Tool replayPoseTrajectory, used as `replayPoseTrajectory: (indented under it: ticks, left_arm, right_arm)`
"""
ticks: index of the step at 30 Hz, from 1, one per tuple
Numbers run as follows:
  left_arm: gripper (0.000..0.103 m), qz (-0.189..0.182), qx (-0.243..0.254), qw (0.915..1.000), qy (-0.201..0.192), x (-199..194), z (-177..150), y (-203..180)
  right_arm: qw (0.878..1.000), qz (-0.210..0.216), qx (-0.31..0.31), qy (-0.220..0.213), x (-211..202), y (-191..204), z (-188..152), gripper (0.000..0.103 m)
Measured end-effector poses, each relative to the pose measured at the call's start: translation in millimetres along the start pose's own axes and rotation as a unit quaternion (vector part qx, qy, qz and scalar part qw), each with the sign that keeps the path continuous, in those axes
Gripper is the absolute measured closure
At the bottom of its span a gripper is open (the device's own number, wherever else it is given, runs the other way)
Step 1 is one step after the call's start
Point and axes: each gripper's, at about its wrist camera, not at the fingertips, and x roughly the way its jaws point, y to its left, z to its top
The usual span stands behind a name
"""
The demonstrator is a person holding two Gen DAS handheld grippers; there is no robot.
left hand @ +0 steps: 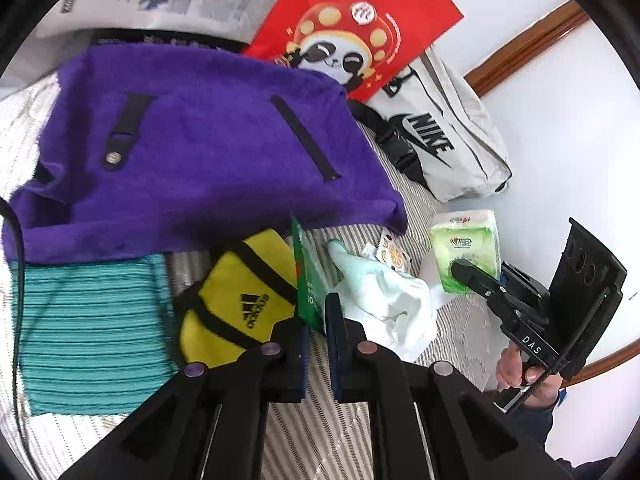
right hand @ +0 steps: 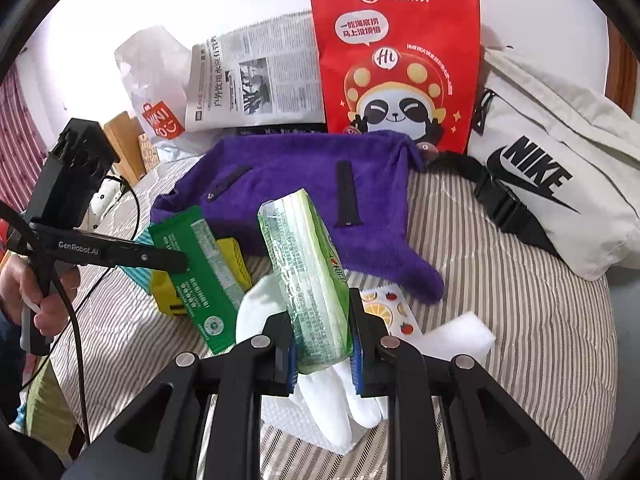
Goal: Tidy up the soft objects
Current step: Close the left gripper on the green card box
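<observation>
Gripping from both sides, we have the right gripper (right hand: 322, 336) clamped on the green tissue pack (right hand: 308, 276), lifted over the white glove (right hand: 332, 400) on the striped bedspread (right hand: 520, 300). To its left, our left gripper (left hand: 316, 320) has its fingers nearly together on the thin green packet (left hand: 306, 276), near the yellow pouch (left hand: 236, 300), with the purple bag (left hand: 200, 140) lying farther away.
</observation>
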Motion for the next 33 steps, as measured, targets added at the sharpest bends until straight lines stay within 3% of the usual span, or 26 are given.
replayPoseTrajectory:
  ticks: [5, 12, 33]
  left_arm:
    - [0.096, 0.008, 0.011, 0.9999, -0.011, -14, -1, 3]
    - [0.096, 0.004, 0.011, 0.9999, -0.004, -2, -1, 3]
    - [0.099, 0.017, 0.036, 0.9988, -0.028, -2, -2, -11]
  right_arm:
    - [1.000, 0.000, -0.005, -0.004, -1, 7, 8, 0.083]
    - [1.000, 0.002, -0.010, -0.002, 3, 15, 15, 0.083]
    - [1.000, -0.003, -0.002, 0.017, 6, 7, 1, 0.083]
